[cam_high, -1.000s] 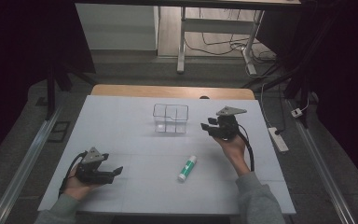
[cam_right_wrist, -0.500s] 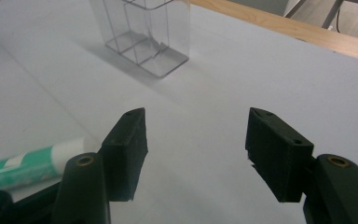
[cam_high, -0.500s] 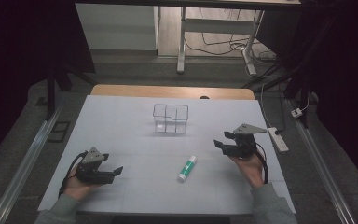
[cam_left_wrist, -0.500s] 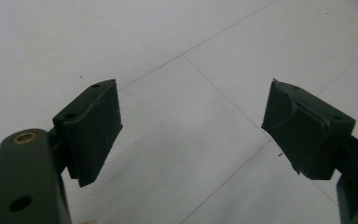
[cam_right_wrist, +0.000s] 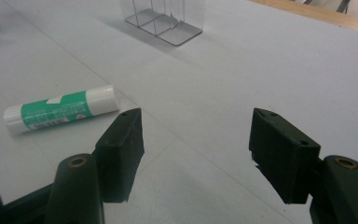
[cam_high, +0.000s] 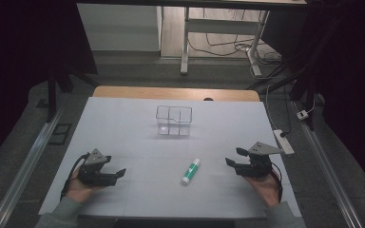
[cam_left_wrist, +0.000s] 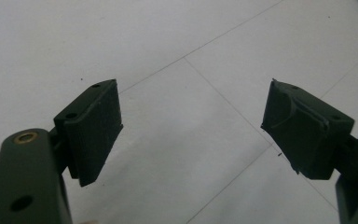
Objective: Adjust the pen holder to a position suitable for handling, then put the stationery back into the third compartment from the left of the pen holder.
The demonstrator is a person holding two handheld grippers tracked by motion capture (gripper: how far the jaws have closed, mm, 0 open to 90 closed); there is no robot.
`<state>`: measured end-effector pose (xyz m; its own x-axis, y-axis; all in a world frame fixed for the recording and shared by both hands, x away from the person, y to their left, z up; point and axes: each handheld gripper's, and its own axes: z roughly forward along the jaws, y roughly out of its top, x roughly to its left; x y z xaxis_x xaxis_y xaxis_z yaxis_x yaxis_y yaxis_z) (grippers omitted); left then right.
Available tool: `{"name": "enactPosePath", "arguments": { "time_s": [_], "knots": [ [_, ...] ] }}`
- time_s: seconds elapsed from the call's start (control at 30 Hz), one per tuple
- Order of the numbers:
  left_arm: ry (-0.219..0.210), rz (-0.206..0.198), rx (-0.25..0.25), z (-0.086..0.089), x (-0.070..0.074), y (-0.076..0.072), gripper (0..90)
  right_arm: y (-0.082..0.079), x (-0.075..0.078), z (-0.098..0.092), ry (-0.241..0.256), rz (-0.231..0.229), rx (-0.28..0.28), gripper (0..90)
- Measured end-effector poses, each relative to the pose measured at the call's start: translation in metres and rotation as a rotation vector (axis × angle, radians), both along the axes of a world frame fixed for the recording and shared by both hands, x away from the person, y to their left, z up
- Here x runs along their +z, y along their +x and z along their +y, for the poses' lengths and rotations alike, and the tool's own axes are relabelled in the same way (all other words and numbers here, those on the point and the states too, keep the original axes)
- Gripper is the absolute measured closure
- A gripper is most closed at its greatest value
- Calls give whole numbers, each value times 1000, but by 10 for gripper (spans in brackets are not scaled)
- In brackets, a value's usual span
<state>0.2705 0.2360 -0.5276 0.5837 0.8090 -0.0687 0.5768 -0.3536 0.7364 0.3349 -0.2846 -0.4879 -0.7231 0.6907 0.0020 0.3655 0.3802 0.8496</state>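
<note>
Since the earlier frames the right gripper (cam_high: 236,158) has pulled back from beside the clear divided box (cam_high: 174,120) toward the person, and now sits low at the table's 4 o'clock. The left gripper (cam_high: 117,174) hasn't moved; it's parked at 8 o'clock. The glue stick (cam_high: 190,171) hasn't moved either.

State now:
- Right gripper (cam_right_wrist: 193,140): jaws spread wide, nothing between them, hovering just above or resting on the white table cover (cam_high: 123,128); can't tell which from the high view.
- Left gripper (cam_left_wrist: 191,128): jaws also wide apart, empty, only bare cover under them.
- Glue stick (cam_right_wrist: 60,113): white with green label, lying flat near table centre, at 6 o'clock from the box and well apart from it. From the right gripper it's at about 9 o'clock in the high view, near but not touching. In the right gripper view it lies beyond its left jaw, outside the gap.
- Box (cam_right_wrist: 165,18): upright, compartments look empty, though the clear walls make that hard to confirm.

Judgement: this looks like the approach step for picking up the stick, probably to drop it in the box. No grasp yet.

Next move calls for: swing the right gripper toward the stick, line the jaws across its short axis rather than along it, come down around mid-label, then close. It's round, so it may roll if one jaw nudges it first.
</note>
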Motion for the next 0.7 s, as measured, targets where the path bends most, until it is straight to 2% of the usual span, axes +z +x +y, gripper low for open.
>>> {"name": "enactPosePath", "arguments": {
  "time_s": [0.23, 0.43, 0.53, 0.57, 0.63, 0.7],
  "knots": [
    [2, 4, -2, -2, 0, 0, 191, 0, 4, 3, -23, -18, 57, 334],
    [5, 5, -6, -1, -1, 0, 191, 3, 11, 11, -91, -21, 142, 301],
    [5, 4, -7, -2, -1, 0, 191, 7, 12, 18, -131, -11, 186, 277],
    [5, 4, -7, -2, -1, 0, 191, 7, 14, 25, -156, -15, 214, 271],
    [6, 4, -5, -2, -1, 0, 191, 8, 15, 28, -165, -14, 230, 267],
    [8, 5, -5, -2, -1, 0, 191, 9, 17, 33, -200, -21, 265, 259]
  ]
}}
